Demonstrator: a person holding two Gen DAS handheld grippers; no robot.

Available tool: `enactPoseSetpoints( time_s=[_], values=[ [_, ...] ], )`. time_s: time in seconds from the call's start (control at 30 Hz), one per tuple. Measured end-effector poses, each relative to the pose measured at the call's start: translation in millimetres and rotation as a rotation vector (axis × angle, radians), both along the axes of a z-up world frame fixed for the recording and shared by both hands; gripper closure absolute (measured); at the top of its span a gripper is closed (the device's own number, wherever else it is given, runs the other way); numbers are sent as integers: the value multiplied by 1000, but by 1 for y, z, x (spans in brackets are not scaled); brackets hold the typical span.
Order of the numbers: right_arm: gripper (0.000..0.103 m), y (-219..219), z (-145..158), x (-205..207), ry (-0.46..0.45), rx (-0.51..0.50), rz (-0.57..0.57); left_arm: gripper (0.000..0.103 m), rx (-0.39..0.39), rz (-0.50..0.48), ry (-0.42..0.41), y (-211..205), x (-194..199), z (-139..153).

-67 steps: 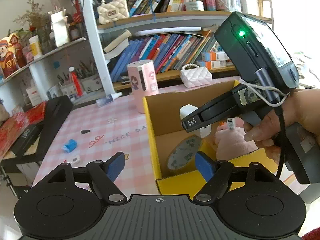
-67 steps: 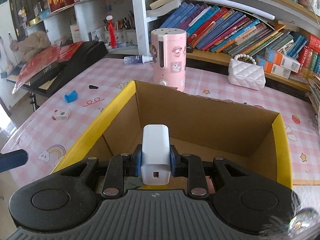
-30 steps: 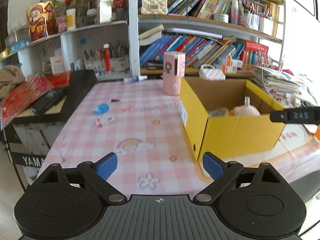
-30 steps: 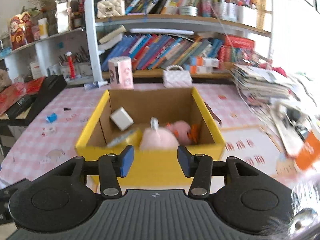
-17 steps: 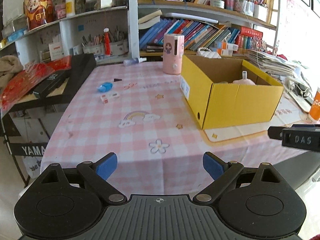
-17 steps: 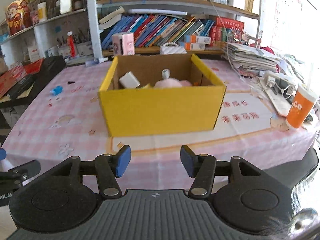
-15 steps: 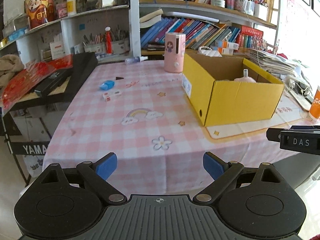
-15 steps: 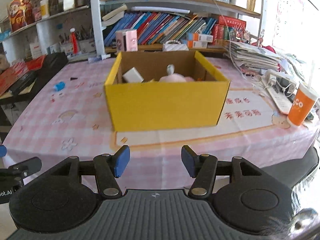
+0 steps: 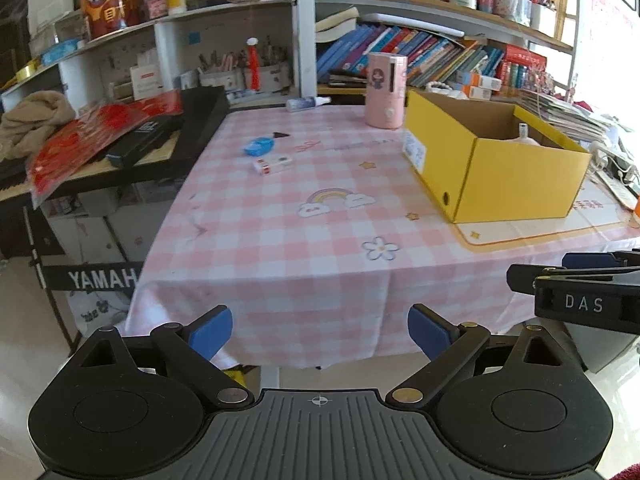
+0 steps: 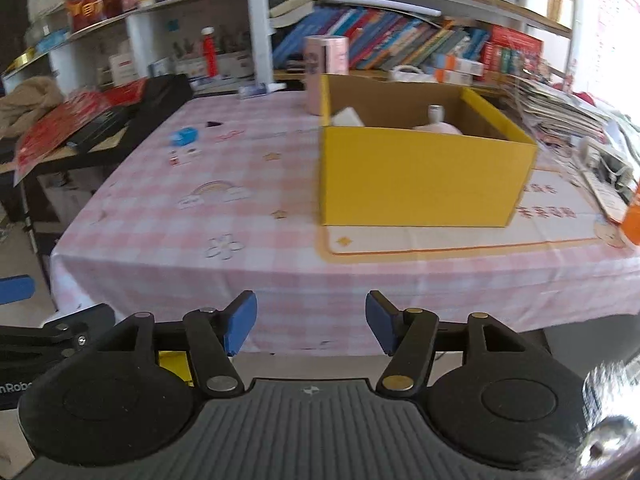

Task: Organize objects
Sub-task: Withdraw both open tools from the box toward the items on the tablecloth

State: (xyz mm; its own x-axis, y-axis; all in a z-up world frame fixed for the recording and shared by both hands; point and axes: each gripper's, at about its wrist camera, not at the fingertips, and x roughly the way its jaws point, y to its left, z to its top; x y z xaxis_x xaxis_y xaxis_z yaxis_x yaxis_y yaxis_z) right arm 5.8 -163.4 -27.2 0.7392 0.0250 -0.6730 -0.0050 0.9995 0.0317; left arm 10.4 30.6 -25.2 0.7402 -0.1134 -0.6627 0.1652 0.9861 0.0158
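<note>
A yellow cardboard box (image 9: pixel 516 176) (image 10: pixel 416 176) stands on the pink checked tablecloth (image 9: pixel 304 208) (image 10: pixel 168 216). Inside it I see a white charger block (image 10: pixel 348 117) and a pink plush item (image 10: pixel 438 128). On the cloth lie a blue object (image 9: pixel 258 146) (image 10: pixel 184 136) and a small white-and-red box (image 9: pixel 273 164) (image 10: pixel 184 155). My left gripper (image 9: pixel 320 330) is wide open, empty, back from the table's front edge. My right gripper (image 10: pixel 311 322) is empty too, its jaws opening, and it also hangs short of the table. The right gripper's side shows in the left wrist view (image 9: pixel 576 296).
A pink cylinder (image 9: pixel 386 90) stands behind the box. Bookshelves (image 9: pixel 432 52) line the back wall. A black keyboard on a stand (image 9: pixel 160 136) sits left of the table. Papers and cables (image 10: pixel 580 128) and an orange cup (image 10: pixel 632 216) crowd the right side.
Both grippers have pulled back from the box and past the table's front edge. The right gripper's jaws have spread wider. The white charger block, held earlier, now lies in the box.
</note>
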Motion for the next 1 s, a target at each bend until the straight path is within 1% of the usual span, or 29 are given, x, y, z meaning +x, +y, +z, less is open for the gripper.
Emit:
enactPoseSetpoints(
  time_s=[0.37,0.6,0.83,1.0],
  values=[
    [40,45,8,13,-28,4,103,7,5,74,-28,39,-1,7],
    [37,65,10,27,-40,8,154,7,11,117,-36,54,3,8],
    [36,76,8,47,-43,7,201,7,14,153,-36,59,19,6],
    [36,76,4,74,-30,12,211,7,21,162,-26,56,43,4]
  ],
)
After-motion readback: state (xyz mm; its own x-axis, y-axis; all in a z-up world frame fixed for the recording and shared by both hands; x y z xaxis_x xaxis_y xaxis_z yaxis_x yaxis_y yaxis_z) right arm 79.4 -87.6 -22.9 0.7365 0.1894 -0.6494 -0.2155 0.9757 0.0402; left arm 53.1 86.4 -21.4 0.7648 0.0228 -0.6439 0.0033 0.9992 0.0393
